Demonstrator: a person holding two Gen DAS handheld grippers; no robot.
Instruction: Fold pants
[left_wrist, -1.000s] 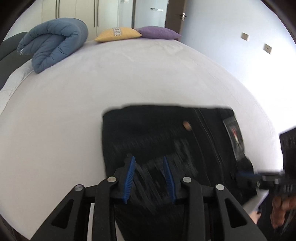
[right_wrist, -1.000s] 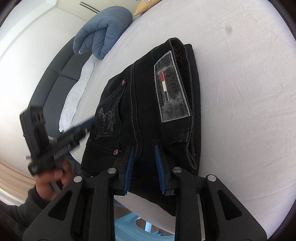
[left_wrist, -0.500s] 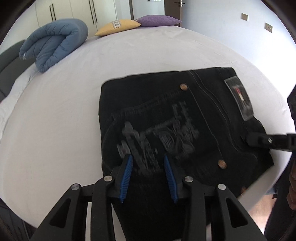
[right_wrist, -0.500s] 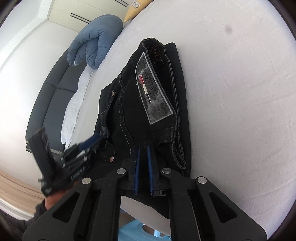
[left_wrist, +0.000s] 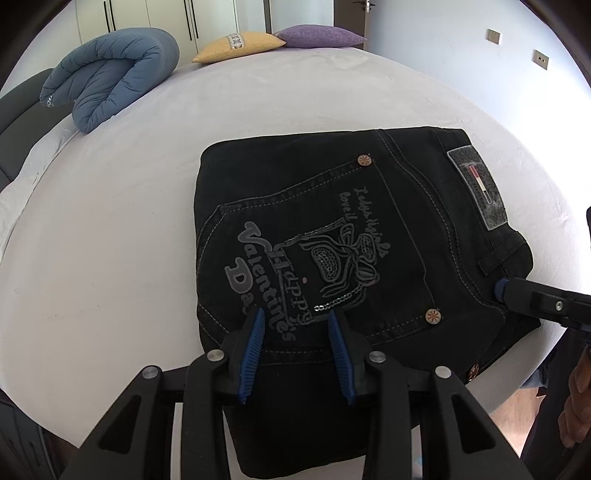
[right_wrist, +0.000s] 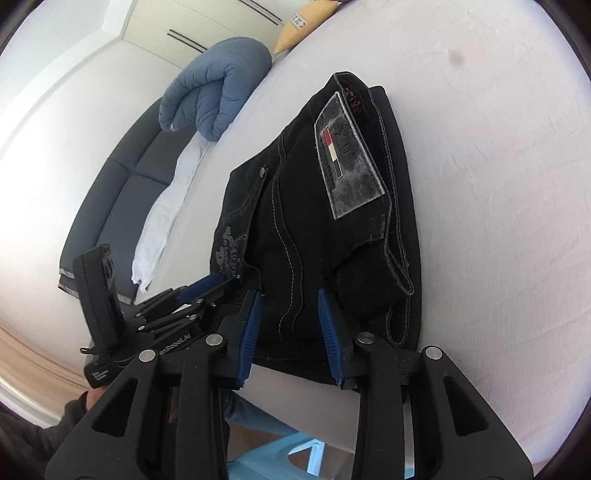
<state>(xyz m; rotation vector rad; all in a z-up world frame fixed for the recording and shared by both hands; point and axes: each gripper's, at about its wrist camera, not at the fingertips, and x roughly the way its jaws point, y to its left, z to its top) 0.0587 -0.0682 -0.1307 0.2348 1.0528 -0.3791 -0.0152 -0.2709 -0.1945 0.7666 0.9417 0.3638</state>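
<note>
Black pants folded into a compact stack near the bed's front edge, back pocket print facing up, waistband patch toward the right in the left wrist view. Long axis of the stack running left to right across that view, roughly parallel to the bed edge, with the near part spilling over the edge under the left hand-held gripper. Left hand-held gripper poised directly over the near edge of the stack, blue pads partly apart and straddling the printed pocket, gripping nothing visibly. Right hand-held gripper at the waistband end, its jaws opening, denim lying between the pads yet apparently not pinched. Judged: each end within reach of its own side, left nearer the folded edge, right nearer the waistband. Hard to make out: whether either set of pad tips touches the cloth; number of layers in the stack; how far the overhanging part drops below the bed edge, cut off by gripper bodies. Rolled blue duvet and cushions well apart at the far side.
</note>
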